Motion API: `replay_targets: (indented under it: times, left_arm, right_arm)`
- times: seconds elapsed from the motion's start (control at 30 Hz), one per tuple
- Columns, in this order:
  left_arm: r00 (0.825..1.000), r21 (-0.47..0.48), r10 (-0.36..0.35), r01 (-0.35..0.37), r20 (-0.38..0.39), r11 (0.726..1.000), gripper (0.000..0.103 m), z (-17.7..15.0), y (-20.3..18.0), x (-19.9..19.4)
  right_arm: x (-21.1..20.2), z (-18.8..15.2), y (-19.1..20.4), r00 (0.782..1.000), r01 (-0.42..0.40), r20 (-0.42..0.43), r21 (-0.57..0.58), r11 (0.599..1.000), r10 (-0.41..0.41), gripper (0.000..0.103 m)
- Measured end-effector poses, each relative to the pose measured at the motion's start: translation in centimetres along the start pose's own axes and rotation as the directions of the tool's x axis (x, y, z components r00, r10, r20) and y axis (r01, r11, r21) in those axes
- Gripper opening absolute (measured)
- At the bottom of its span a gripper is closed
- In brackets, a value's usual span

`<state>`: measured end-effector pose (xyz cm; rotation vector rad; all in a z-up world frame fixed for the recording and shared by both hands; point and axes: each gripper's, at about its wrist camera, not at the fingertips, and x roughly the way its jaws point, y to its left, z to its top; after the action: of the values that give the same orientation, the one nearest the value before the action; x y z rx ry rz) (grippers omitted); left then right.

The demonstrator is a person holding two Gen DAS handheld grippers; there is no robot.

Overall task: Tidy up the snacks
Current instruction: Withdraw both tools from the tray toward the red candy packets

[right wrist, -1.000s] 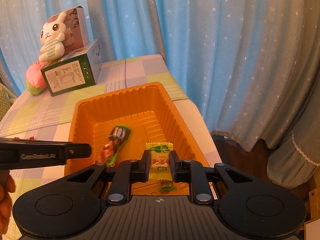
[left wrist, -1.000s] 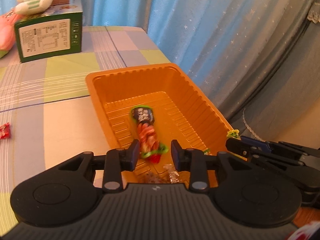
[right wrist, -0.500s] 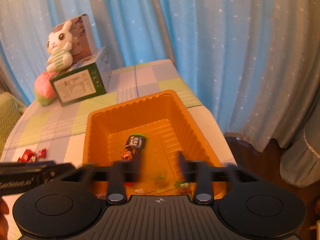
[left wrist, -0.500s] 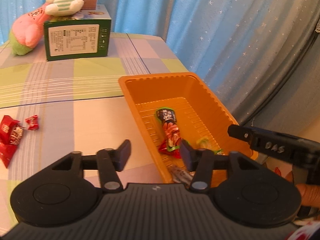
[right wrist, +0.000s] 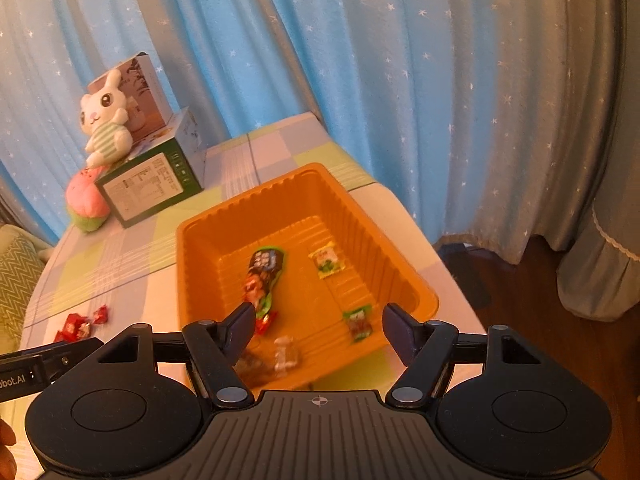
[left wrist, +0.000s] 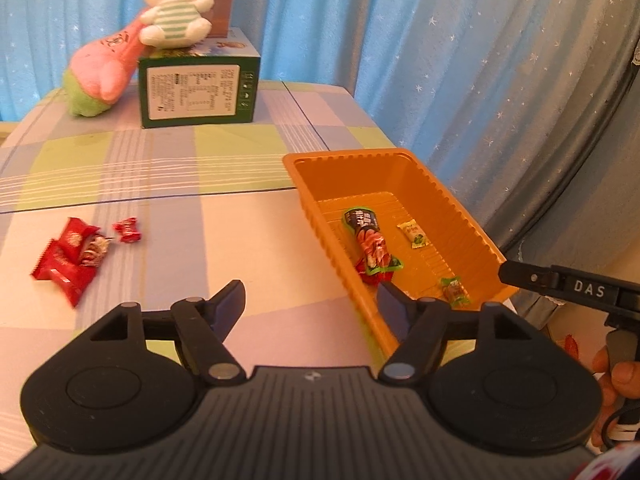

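your left gripper (left wrist: 311, 300) hangs over the table (left wrist: 240, 240) with its jaws apart and opening, nothing between them; its right finger (left wrist: 394, 304) sits above the near left wall of the orange tray (left wrist: 320, 224). bare tablecloth runs ahead of it and to its left. your right gripper (right wrist: 318, 326) has its jaws apart too, empty, over the near end of the tray. the tray lies along the table's right edge, with the blue curtain (right wrist: 400, 80) just past it.

to the left lies a heap of red candies (left wrist: 70, 256), well apart from the tray. at the far end stand a green box (left wrist: 198, 92) with a plush rabbit (left wrist: 176, 8) on top and a pink plush (left wrist: 106, 68) leaning beside it.

in the tray lie a long dark-and-red snack pack (right wrist: 262, 276), a small yellow packet (right wrist: 327, 264), a green-ended candy (right wrist: 359, 325) and some clear-wrapped bits (right wrist: 284, 354) at the near end.
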<state>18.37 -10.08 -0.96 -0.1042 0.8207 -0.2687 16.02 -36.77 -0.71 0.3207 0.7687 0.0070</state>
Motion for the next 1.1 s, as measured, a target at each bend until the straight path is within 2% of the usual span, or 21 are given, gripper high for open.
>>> replay_targets:
  times: [0.13, 0.5, 1.1]
  left_arm:
    - [0.999, 0.023, 0.034, -0.035, 0.014, 0.999, 0.074, -0.8, 0.4, -2.0]
    - [0.997, 0.020, 0.058, -0.058, 0.042, 0.998, 0.078, -2.4, 2.5, -7.0]
    - [0.989, -0.011, 0.127, -0.127, 0.080, 0.992, 0.079, -3.8, 6.7, -11.6]
  right_arm:
    - [-1.9, -1.1, 1.2, 1.000, -0.003, 0.010, -0.018, 1.000, 0.003, 0.070]
    - [-5.6, -3.5, 5.5, 1.000, 0.004, 0.027, -0.103, 0.995, -0.001, 0.070]
    - [-6.9, -5.4, 11.2, 0.998, -0.056, 0.019, -0.183, 0.981, 0.061, 0.070]
